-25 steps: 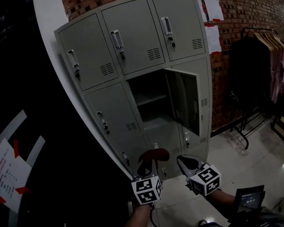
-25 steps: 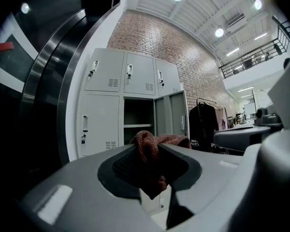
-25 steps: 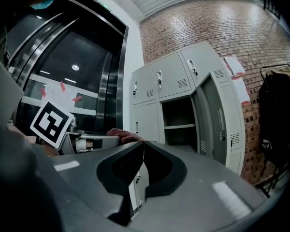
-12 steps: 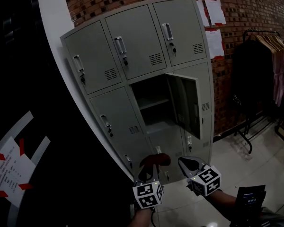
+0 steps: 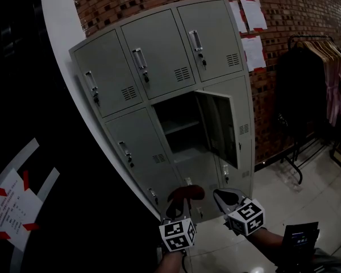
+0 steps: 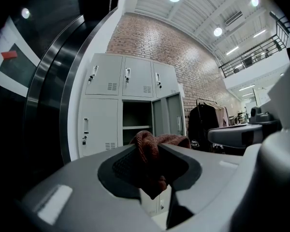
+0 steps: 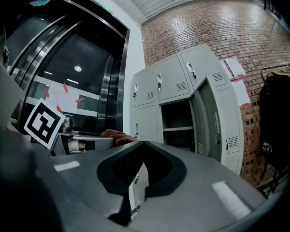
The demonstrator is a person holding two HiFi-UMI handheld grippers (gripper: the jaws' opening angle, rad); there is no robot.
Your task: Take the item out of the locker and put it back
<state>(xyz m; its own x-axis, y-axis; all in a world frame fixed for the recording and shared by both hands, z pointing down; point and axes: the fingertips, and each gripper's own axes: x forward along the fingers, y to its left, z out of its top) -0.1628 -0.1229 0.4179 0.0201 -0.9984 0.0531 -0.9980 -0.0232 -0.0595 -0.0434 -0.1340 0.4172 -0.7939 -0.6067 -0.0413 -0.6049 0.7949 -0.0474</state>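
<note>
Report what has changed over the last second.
Nothing visibly changed. The left gripper stays shut on the reddish cloth. The right gripper stays empty beside it, jaws together. The locker door stands open as before.

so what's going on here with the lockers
A person stands facing a bank of grey lockers with a claw in each hand. The left claw is shut on a bunched reddish-brown cloth, held level, short of the lockers. The right claw is shut and empty beside it. One middle compartment has its door swung open, with only a shelf showing inside. The cloth looks to be out and not yet put back.
</note>
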